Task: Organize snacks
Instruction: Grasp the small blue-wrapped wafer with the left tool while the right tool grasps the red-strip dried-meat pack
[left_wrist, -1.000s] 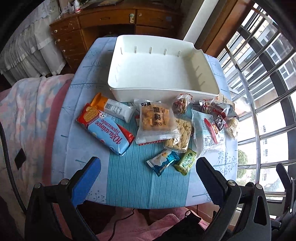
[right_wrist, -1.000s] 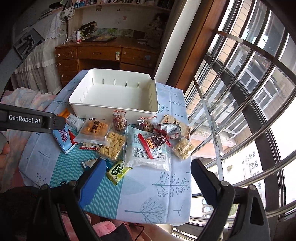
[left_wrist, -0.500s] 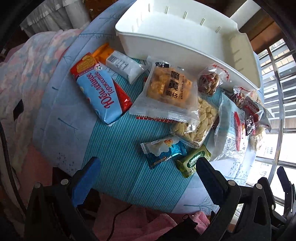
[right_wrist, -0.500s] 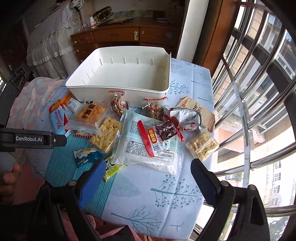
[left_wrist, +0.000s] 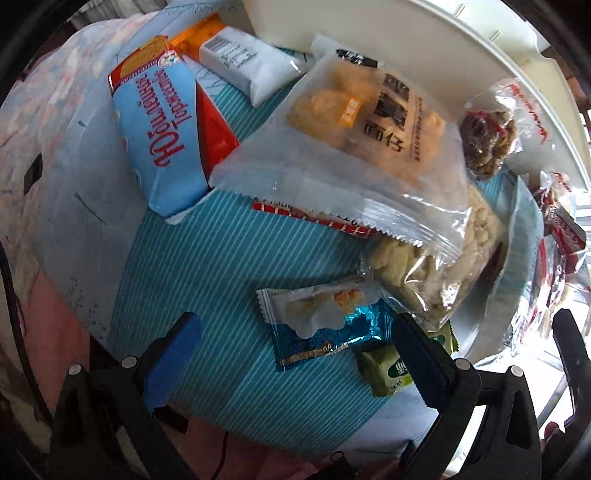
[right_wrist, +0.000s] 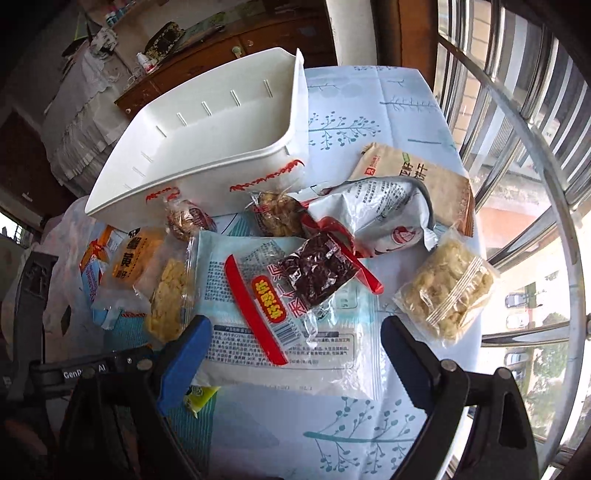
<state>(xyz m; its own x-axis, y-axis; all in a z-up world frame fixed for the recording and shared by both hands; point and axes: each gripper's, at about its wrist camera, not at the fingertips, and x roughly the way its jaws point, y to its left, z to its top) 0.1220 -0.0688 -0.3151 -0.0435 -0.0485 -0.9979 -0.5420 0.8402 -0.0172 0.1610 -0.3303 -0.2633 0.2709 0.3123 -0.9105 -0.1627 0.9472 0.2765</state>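
Several snack packets lie on the table in front of a white bin (right_wrist: 207, 147). My left gripper (left_wrist: 295, 343) is open, low over a small blue-and-white packet (left_wrist: 321, 325) that lies between its fingers; a green candy (left_wrist: 388, 369) sits by the right finger. Past them lie a clear bag of yellow pastries (left_wrist: 362, 122) and a blue biscuit pack (left_wrist: 162, 140). My right gripper (right_wrist: 295, 343) is open over a large pale-blue bag (right_wrist: 288, 343), on which rests a small bag of dark dried fruit (right_wrist: 317, 273). A bag of pale puffs (right_wrist: 447, 291) lies to its right.
The white bin's wall (left_wrist: 406, 33) stands right behind the snacks. A silver foil bag (right_wrist: 373, 214) and a brown paper pack (right_wrist: 417, 173) lie near the window bars (right_wrist: 517, 122). A wooden dresser (right_wrist: 229, 40) stands behind the table. The tablecloth (right_wrist: 332, 435) is bare near the front edge.
Both grippers have moved forward and down toward the snacks. The left now brackets the small blue packet; the right hangs over the large pale-blue bag. Both stay open.
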